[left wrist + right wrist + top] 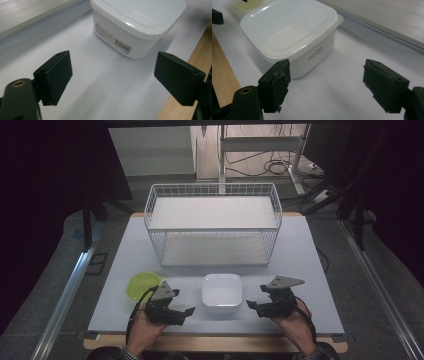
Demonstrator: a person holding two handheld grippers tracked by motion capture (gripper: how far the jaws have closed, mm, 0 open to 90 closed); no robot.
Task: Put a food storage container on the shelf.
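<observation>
White surface [300, 270] carries a light, slick, rigid lidded container [221, 292]; flanking it, left hand-held gripper [186, 314] and right hand-held gripper [251, 306] gape, empty; grasp its sidewalls.

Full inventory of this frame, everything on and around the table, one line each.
Container: 1, white, square, lid on, front centre of the table, between the grippers.
Bowl: 1, yellow-green, front left, beside the container.
Wire basket: 1, white, two levels, back centre.
Table: 1, pale grey top with a wooden edge.
Left gripper: 1, black, open, left of the container.
Right gripper: 1, black, open, right of the container.
</observation>
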